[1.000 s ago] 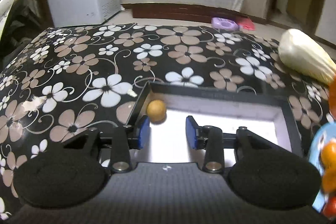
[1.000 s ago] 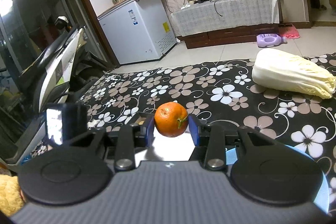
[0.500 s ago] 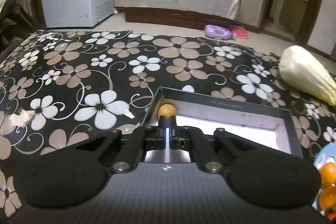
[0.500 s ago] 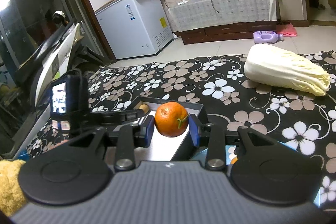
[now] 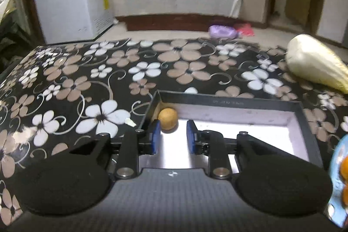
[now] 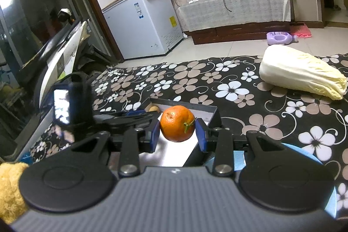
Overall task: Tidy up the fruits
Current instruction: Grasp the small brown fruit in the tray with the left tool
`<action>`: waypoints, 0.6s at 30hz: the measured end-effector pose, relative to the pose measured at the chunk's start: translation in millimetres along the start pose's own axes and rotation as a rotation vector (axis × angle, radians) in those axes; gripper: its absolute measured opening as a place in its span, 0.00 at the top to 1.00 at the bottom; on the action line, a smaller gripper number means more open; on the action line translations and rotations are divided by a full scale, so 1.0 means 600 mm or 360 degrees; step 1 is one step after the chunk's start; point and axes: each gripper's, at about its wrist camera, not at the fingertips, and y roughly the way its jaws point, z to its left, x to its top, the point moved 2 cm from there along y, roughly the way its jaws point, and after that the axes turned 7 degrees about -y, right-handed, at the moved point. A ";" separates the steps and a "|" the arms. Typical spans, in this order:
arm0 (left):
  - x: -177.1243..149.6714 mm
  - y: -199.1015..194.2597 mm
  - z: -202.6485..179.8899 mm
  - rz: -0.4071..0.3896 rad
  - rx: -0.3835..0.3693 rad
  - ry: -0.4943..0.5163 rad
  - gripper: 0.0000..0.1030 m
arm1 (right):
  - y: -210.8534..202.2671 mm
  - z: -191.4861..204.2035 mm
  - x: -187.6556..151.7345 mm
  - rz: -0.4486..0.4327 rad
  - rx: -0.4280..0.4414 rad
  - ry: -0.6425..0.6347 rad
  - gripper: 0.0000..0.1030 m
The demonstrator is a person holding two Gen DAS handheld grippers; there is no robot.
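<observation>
The tabletop (image 5: 65,71) wears a black cloth printed with white and tan flowers. A pale napa cabbage (image 6: 302,71) lies on its side near the far right edge. A black-rimmed tray (image 5: 228,101) with a white floor sits towards the near edge, right of centre, and a blue plate (image 5: 337,166) stands just beside the tray's right side, with orange fruit showing on it at the picture's edge.

The right hand-held gripper (image 6: 178,133) is clamped on an orange (image 6: 177,123), its blue pads pressing both sides, and holds the fruit above the tray's near right part. The left hand-held gripper (image 5: 173,137) hangs over the tray's near left part; its jaws have just been opening and now stand narrowly apart with nothing between the pads. A small tan-yellow fruit (image 5: 167,118) rests on the tray floor in the far left corner, just ahead of the left pad.
</observation>
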 end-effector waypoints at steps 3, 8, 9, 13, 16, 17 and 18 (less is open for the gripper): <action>-0.006 0.013 -0.015 -0.0081 0.0060 0.0030 0.50 | 0.004 -0.004 -0.002 0.0016 -0.0005 0.0002 0.62; -0.004 -0.002 -0.007 -0.0102 -0.0388 0.0028 0.54 | 0.008 -0.006 -0.008 0.0047 -0.0011 -0.0011 0.62; -0.004 -0.015 -0.007 -0.0132 -0.0451 0.0058 0.54 | 0.007 -0.007 -0.009 0.0049 -0.0014 -0.0012 0.62; -0.004 -0.043 0.002 -0.0197 -0.0417 0.0115 0.48 | -0.001 -0.020 -0.007 0.0034 -0.0029 0.0010 0.62; -0.004 -0.024 0.003 -0.0147 -0.0350 0.0123 0.41 | -0.006 -0.028 -0.004 0.0009 -0.0034 0.0029 0.62; -0.004 -0.020 0.002 -0.0113 -0.0368 0.0113 0.40 | -0.006 -0.029 -0.004 0.0006 -0.0034 0.0031 0.62; -0.005 -0.018 -0.002 -0.0096 -0.0402 0.0110 0.39 | -0.007 -0.028 -0.004 0.0004 -0.0032 0.0032 0.62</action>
